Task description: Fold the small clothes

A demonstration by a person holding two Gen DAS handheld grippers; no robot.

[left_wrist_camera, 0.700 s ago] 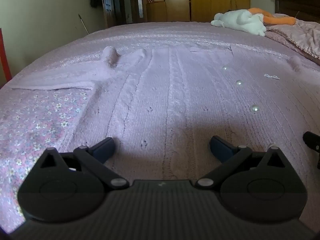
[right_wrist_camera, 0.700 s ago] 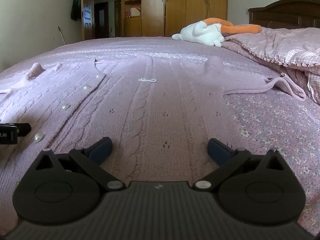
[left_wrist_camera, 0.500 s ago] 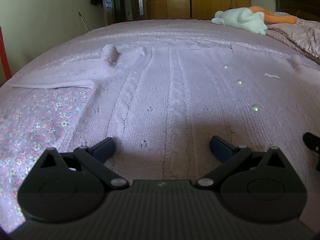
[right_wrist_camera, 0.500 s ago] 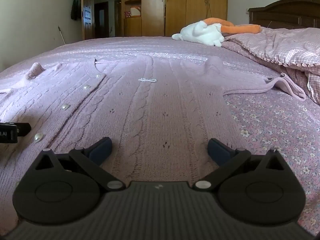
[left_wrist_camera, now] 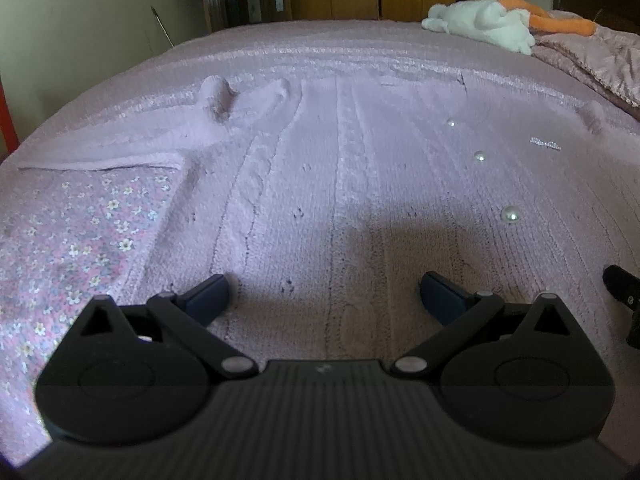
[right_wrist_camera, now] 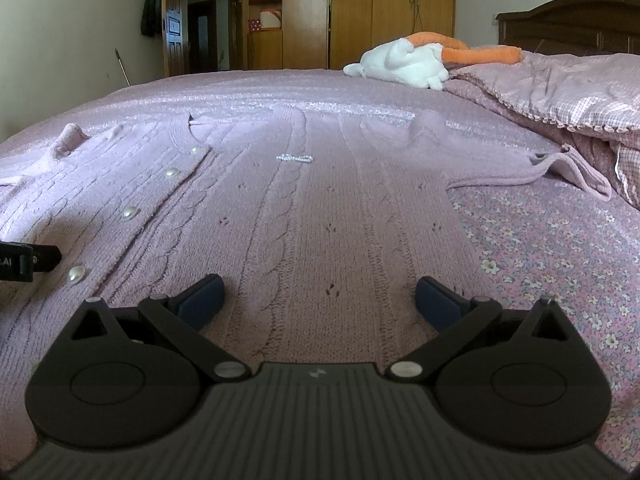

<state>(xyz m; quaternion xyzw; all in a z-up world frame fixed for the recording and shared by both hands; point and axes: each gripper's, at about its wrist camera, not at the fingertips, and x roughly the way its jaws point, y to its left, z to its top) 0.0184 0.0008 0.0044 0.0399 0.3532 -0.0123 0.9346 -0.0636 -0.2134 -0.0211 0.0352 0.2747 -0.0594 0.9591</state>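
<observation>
The left gripper [left_wrist_camera: 324,294] has its 2 blue fingertips [left_wrist_camera: 208,294] spread wide apart, nothing between them, low over the hem end of a lilac cable-knit cardigan [left_wrist_camera: 360,184]. The right gripper [right_wrist_camera: 318,298] is the same: 2 blue fingertips [right_wrist_camera: 434,300] parted, empty, just above the knit beside it. Each tool's black tip shows at the edge of the other's view.

The cardigan lies flat and face up on the bed [right_wrist_camera: 560,248], hem nearest the grippers, neckline toward the far edge. A row of 4 pearl buttons [right_wrist_camera: 130,212] runs up its front between the 2 grippers, and a small sparkly bow trim [right_wrist_camera: 295,158] sits on the right chest. Its left sleeve [left_wrist_camera: 120,152] stretches out toward the left edge of the bed; the right sleeve [right_wrist_camera: 560,170] reaches toward the right edge, cuff rumpled against a pink checked quilt [right_wrist_camera: 568,84].

Floral sheet shows on both sides of the cardigan. Near the far right corner of the bed lies a white and orange plush toy [right_wrist_camera: 404,62], with wooden wardrobes [right_wrist_camera: 360,12] behind.
</observation>
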